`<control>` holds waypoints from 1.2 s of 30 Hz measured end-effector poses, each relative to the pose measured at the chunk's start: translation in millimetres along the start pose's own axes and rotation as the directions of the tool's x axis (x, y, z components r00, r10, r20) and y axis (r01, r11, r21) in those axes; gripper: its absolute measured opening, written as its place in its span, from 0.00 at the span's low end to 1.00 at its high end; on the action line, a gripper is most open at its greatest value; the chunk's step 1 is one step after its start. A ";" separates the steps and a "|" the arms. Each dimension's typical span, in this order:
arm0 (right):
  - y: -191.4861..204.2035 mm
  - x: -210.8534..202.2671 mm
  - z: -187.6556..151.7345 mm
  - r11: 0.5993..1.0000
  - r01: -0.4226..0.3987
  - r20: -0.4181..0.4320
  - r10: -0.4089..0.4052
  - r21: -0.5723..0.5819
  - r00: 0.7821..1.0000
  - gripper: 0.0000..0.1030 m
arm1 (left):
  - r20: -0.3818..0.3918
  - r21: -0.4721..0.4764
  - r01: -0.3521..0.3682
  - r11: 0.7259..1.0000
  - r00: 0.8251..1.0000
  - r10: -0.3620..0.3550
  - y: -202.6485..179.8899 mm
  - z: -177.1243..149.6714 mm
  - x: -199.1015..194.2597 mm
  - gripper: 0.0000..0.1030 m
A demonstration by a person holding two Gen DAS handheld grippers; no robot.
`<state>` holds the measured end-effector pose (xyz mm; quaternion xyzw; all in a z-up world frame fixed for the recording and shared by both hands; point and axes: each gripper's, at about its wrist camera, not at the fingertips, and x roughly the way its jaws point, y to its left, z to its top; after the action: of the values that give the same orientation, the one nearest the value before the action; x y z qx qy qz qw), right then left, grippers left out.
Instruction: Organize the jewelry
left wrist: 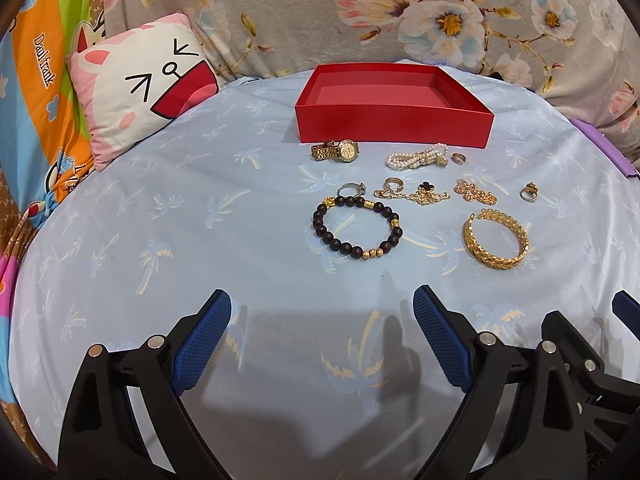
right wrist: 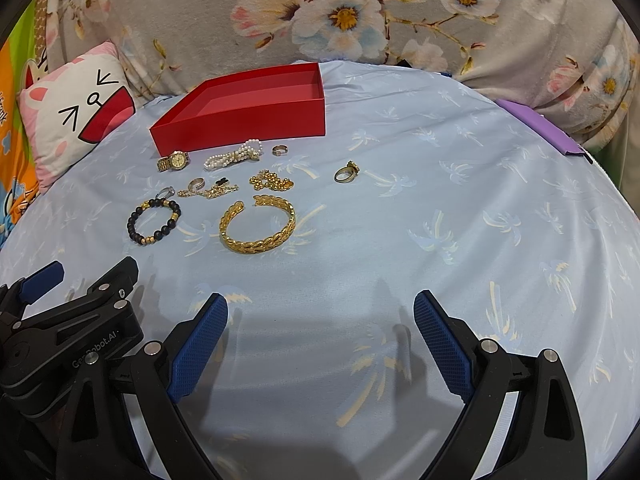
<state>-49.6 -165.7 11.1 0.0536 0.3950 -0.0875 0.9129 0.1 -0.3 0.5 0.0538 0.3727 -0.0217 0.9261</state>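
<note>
An empty red box (left wrist: 394, 120) stands at the far side of the blue bedsheet; it also shows in the right wrist view (right wrist: 244, 128). In front of it lie a gold watch (left wrist: 336, 151), a pearl bracelet (left wrist: 416, 157), several rings, gold chains (left wrist: 416, 195), a black bead bracelet (left wrist: 357, 226) and a gold cuff bangle (left wrist: 496, 244), also in the right view (right wrist: 257, 224). My left gripper (left wrist: 322, 308) is open and empty, near the front of the bed. My right gripper (right wrist: 320, 312) is open and empty beside it, right of the jewelry.
A cartoon cat pillow (left wrist: 140, 84) lies at the back left. A floral grey blanket (left wrist: 360, 8) rises behind the box. A purple object (right wrist: 544, 128) sits at the bed's right edge.
</note>
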 end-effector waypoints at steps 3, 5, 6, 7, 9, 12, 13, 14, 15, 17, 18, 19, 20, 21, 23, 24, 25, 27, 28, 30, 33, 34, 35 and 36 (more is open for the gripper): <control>0.0 0.1 0.0 1.000 0.000 0.000 0.000 0.000 1.000 0.90 | 0.000 0.000 0.000 1.000 1.000 0.000 0.2 0.1 0.1 0.87; 0.1 0.3 -0.1 1.000 -0.001 0.000 0.001 -0.001 1.000 0.90 | 0.000 0.000 0.000 1.000 1.000 0.000 0.1 0.0 0.2 0.87; 0.0 0.0 -0.1 1.000 0.000 0.000 0.000 -0.001 1.000 0.90 | 0.000 -0.001 0.000 1.000 1.000 0.000 0.2 0.1 0.1 0.87; 0.3 0.2 -0.1 1.000 0.000 0.000 0.000 -0.001 1.000 0.90 | -0.001 0.000 -0.001 1.000 1.000 0.001 0.1 0.1 0.2 0.87; 0.2 0.0 -0.2 1.000 0.000 0.000 0.000 -0.001 1.000 0.90 | 0.000 0.000 0.000 1.000 1.000 0.000 0.1 0.0 0.2 0.87; 0.1 -0.2 -0.4 1.000 0.000 0.000 0.000 -0.001 1.000 0.90 | -0.001 0.000 0.000 1.000 1.000 0.000 0.2 0.1 0.2 0.87; 0.1 -0.3 -0.4 1.000 0.000 0.001 0.000 -0.001 1.000 0.90 | -0.001 0.000 0.000 1.000 1.000 0.000 0.1 0.0 0.2 0.87; 0.2 -0.3 -0.5 1.000 0.000 0.001 0.000 -0.001 1.000 0.90 | 0.000 0.000 0.000 1.000 1.000 0.000 0.1 -0.1 0.2 0.87; 0.1 -0.4 -0.4 1.000 0.000 0.001 0.000 -0.001 1.000 0.90 | 0.000 0.000 -0.001 1.000 1.000 0.001 0.1 -0.1 0.1 0.87; 0.2 -0.5 -0.3 1.000 0.000 0.001 0.000 0.000 1.000 0.90 | -0.001 0.000 0.000 1.000 1.000 0.000 0.1 -0.1 0.2 0.87; 0.2 -0.5 -0.2 1.000 0.000 0.001 0.000 0.000 1.000 0.90 | 0.000 0.000 0.000 1.000 1.000 0.000 0.1 -0.1 0.2 0.87; 0.3 -0.6 -0.2 1.000 0.000 0.001 0.000 0.000 1.000 0.90 | 0.000 0.000 0.000 1.000 1.000 0.000 0.1 0.0 0.0 0.87; 0.4 -0.5 -0.1 1.000 0.000 0.001 0.000 0.000 1.000 0.90 | 0.000 0.000 0.000 1.000 1.000 0.000 0.1 -0.1 0.1 0.87; 0.4 -0.6 0.0 1.000 0.000 0.001 0.000 -0.001 1.000 0.90 | 0.000 0.000 -0.001 1.000 1.000 0.001 0.1 -0.1 0.2 0.87; 0.6 -0.6 0.1 1.000 0.000 0.001 0.000 -0.001 1.000 0.90 | -0.001 0.000 0.000 1.000 1.000 0.000 0.2 0.0 0.3 0.87; 0.5 -0.8 0.2 1.000 0.000 0.001 0.000 -0.001 1.000 0.90 | 0.000 0.000 -0.001 1.000 1.000 0.001 0.1 -0.1 0.2 0.87; 0.5 -0.8 0.2 1.000 0.000 0.001 0.000 0.000 1.000 0.90 | 0.000 0.000 -0.001 1.000 1.000 0.001 0.1 -0.1 0.1 0.87; 0.7 -0.9 0.6 1.000 0.000 0.002 0.000 -0.001 1.000 0.90 | 0.000 0.000 0.000 1.000 1.000 0.000 0.1 0.0 0.2 0.87; 0.8 -0.8 0.9 1.000 0.000 0.001 0.000 -0.001 1.000 0.90 | -0.001 0.000 -0.001 1.000 1.000 0.001 0.0 0.0 0.2 0.87; 0.7 -1.2 1.3 1.000 0.000 0.001 0.000 0.000 1.000 0.90 | -0.001 0.000 0.000 1.000 1.000 0.000 0.2 -0.1 0.2 0.87; 0.6 -1.1 1.9 1.000 -0.001 0.000 0.001 0.000 1.000 0.90 | 0.000 0.000 -0.001 1.000 1.000 0.001 0.0 -0.2 0.3 0.87; 0.7 -1.2 2.1 1.000 -0.001 -0.001 0.001 0.001 1.000 0.90 | -0.001 0.001 -0.001 1.000 1.000 0.001 0.0 -0.2 0.3 0.87; -0.3 0.6 -0.7 1.000 -0.001 -0.001 0.001 0.001 1.000 0.90 | 0.000 0.000 0.000 1.000 1.000 0.000 0.1 -0.2 0.2 0.87; 0.0 0.6 -0.9 1.000 -0.001 -0.001 0.001 0.001 1.000 0.90 | 0.000 0.000 -0.001 1.000 1.000 0.001 0.1 -0.2 0.2 0.87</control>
<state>-49.8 -165.6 10.0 0.0543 0.3953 -0.0871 0.9128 0.0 -0.2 0.3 0.0537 0.3725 -0.0213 0.9262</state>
